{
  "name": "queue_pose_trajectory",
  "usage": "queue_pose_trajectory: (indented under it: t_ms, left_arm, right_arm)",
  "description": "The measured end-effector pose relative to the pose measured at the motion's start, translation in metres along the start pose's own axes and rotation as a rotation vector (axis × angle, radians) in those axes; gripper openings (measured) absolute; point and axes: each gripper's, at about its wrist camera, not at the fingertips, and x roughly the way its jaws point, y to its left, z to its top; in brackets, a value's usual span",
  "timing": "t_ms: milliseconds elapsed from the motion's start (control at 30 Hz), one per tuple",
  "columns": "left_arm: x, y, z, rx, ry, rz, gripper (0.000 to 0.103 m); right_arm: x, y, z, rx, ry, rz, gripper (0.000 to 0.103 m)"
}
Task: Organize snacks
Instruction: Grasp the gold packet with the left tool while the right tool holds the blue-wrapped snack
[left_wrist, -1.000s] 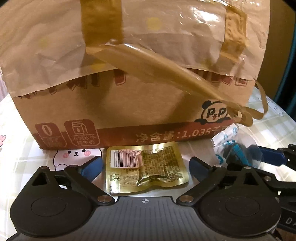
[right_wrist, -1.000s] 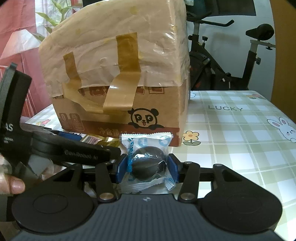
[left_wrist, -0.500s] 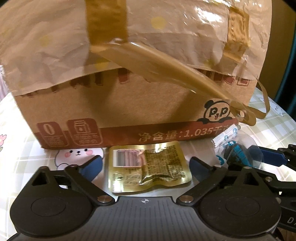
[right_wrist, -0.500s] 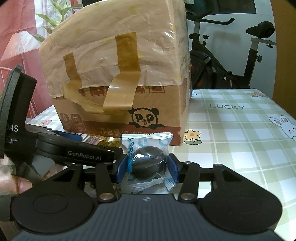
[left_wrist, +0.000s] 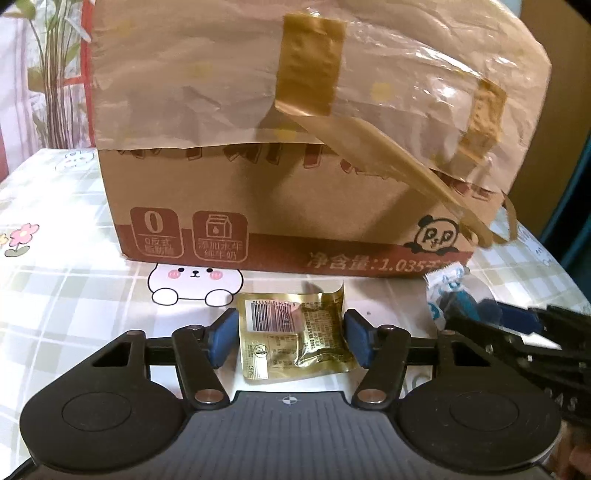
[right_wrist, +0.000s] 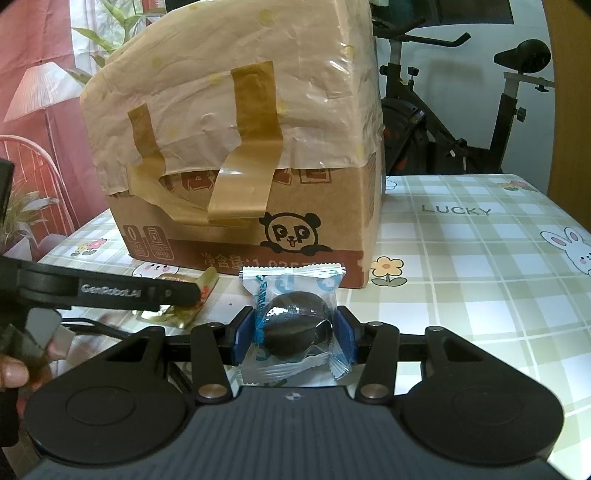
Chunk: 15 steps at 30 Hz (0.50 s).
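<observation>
Fingers, left: the blue pads (left_wrist: 221, 341) of the left gripper (left_wrist: 290, 341) are seen standing on either side of a gold snack packet (left_wrist: 293, 341); they have just been closing in, and a sliver of worktop is still seen between the left pad and the packet, so no pinch is made out.
Fingers, right: the right gripper (right_wrist: 293, 338) is pinched on a clear snack wrapper (right_wrist: 295, 325) with a dark round sweet inside, the pads pressed to its two sides.
Gold packet, place: it is laid flat on the checked worktop (left_wrist: 74, 295), barcode side up, just in front of the cardboard box (left_wrist: 295, 206).
Clear wrapper, place: it is held upright between the right fingers, its crimped top edge raised in front of the box's lower band.
Box: a brown carton with a panda print, its top covered with crumpled plastic film and strips of loose brown tape.
Left view only: the gap beside the gold packet and its printed label are shown; the right gripper and its wrapper are seen blurred at the right edge.
Right view only: the left gripper's black arm is seen across the gold packet, a person's hand (right_wrist: 14, 373) at the left edge, and an exercise bike (right_wrist: 461, 110) behind the worktop.
</observation>
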Motion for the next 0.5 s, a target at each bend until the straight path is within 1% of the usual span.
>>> queue_pose_trajectory:
  t_ms: [133, 200, 267, 367, 500]
  left_arm:
    - [-0.013, -0.012, -0.009, 0.036, -0.026, 0.011, 0.059]
    - [-0.02, -0.02, -0.01, 0.083, -0.046, 0.024, 0.056]
    - [-0.022, -0.026, -0.009, 0.115, -0.056, 0.026, 0.05]
    - [-0.025, -0.03, -0.011, 0.126, -0.055, 0.007, 0.04]
    - [-0.022, -0.038, -0.019, 0.143, -0.036, 0.002, 0.04]
  right_arm:
    - [0.0, 0.0, 0.0, -0.001, 0.001, 0.0, 0.049]
    - [0.0, 0.0, 0.0, 0.0, 0.002, 0.0, 0.049]
    - [0.0, 0.0, 0.0, 0.0, 0.001, 0.001, 0.049]
    - [0.001, 0.0, 0.001, 0.0, 0.002, 0.001, 0.049]
    - [0.0, 0.0, 0.0, 0.003, 0.001, 0.002, 0.049]
